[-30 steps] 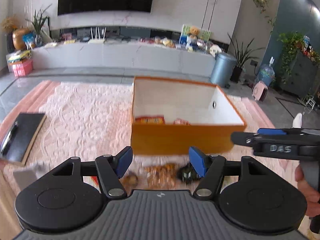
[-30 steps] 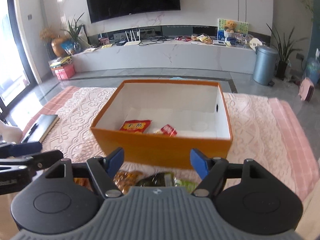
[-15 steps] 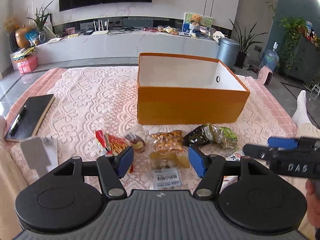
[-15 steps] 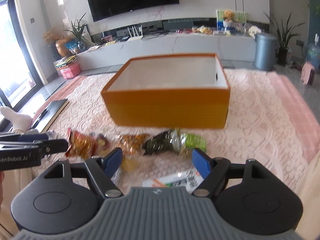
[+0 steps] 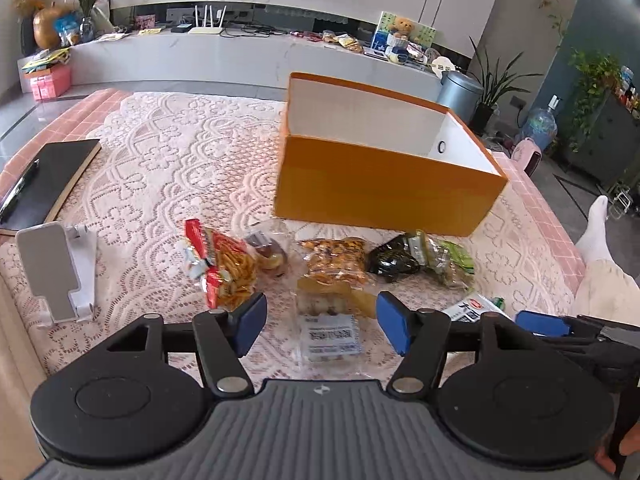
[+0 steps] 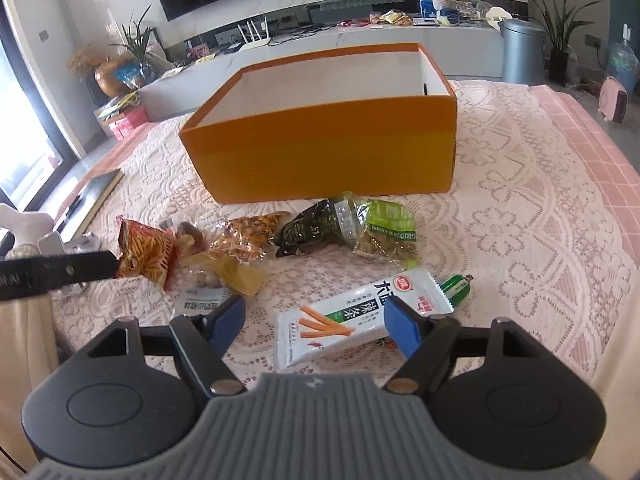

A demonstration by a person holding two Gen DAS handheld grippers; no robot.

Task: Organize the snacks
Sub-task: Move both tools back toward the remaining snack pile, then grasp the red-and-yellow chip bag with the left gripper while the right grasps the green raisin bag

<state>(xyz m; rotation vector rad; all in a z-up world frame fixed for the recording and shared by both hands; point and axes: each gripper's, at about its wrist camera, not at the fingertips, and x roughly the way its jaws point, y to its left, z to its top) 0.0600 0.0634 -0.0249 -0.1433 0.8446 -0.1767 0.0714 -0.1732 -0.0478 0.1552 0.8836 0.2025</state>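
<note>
**Ana:** Both claws stand released. The left claw (image 5: 322,318) hangs over the near edge of the snack pile with its blue pads spread and nothing pressed between them; below the gap lies a clear packet with a white label (image 5: 330,330). The right claw (image 6: 314,318) is spread the same way, low over a white packet printed with orange sticks (image 6: 352,318), not gripping it.

**Ben:** So nothing is picked up. How far along would you put the job?

**Ana:** Early, I'd judge. The orange box (image 6: 320,148) sits on the far side of the pile on the lace-covered bench (image 6: 520,208), open-topped, white inside. From this low angle its floor is hidden, so I cannot tell whether anything is in it. Every snack I can see is outside it.

**Ben:** What is left on the bench, then?

**Ana:** Working outward from the claws: the labelled clear packet and the white stick packet nearest, with a small green wrapped piece (image 6: 456,288) just right of the white one. Farther out, a row close to the box's near wall: a red bag of orange sticks (image 5: 224,268) at the left, a small brown pastry in clear wrap (image 5: 270,254) beside it, a clear bag of golden-brown bits (image 5: 336,260) in the middle, then a dark green pack (image 6: 316,228) touching a light green raisin bag (image 6: 386,232) at the right.

**Ben:** How do they look?

**Ana:** Soft, crinkled film pouches, lying flat and some overlapping, none visibly torn.
</note>
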